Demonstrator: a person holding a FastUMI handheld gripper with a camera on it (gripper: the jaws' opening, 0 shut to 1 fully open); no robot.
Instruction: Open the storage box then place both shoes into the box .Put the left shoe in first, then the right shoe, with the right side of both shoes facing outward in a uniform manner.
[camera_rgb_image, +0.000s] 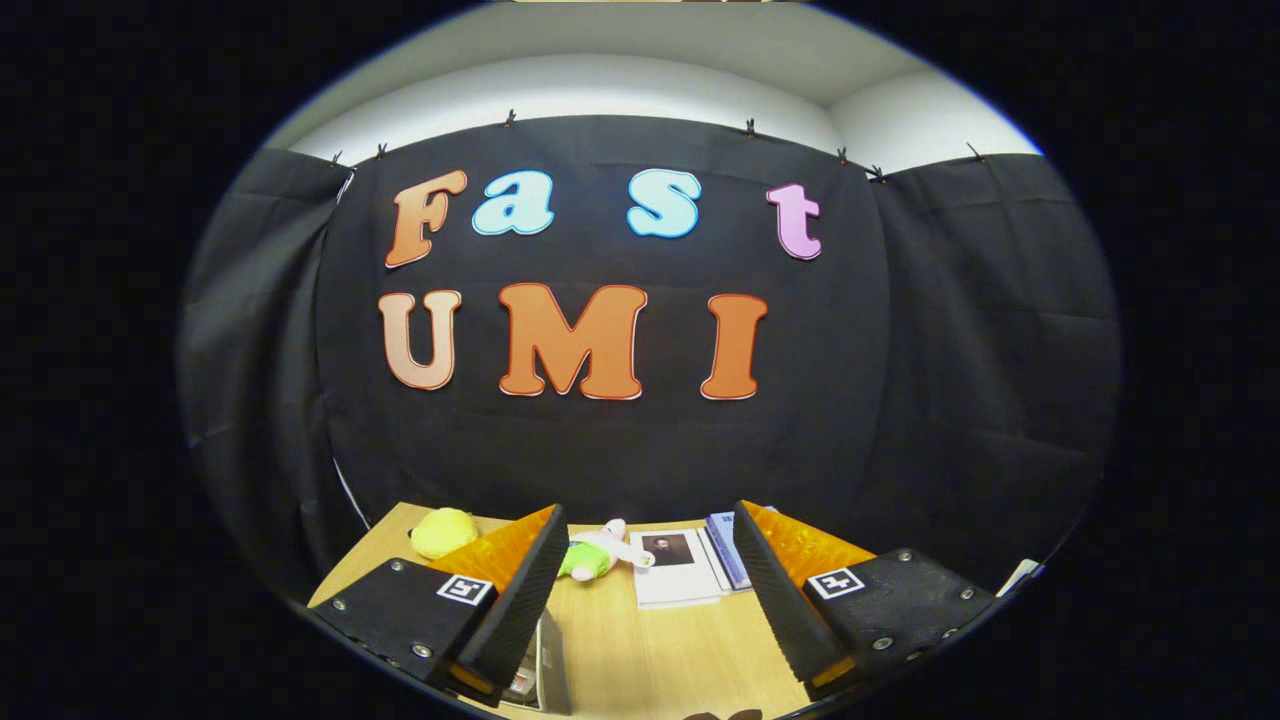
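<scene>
Hand-held gripper (645, 590): lower centre of the frame, fingers spread wide, nothing between them, raised above the tabletop (650, 650). Clear box-like item (540, 675): bottom of frame, just under the left finger, possibly the storage box, cannot tell for certain. Plush toy, green and white (595, 552): between the fingertips, lying on the tabletop. Yellow soft item (443, 532): lower left, beyond the left finger. Booklets (680, 570): lower centre, beside the right finger, overlapping a stack of blue books (727, 545).
</scene>
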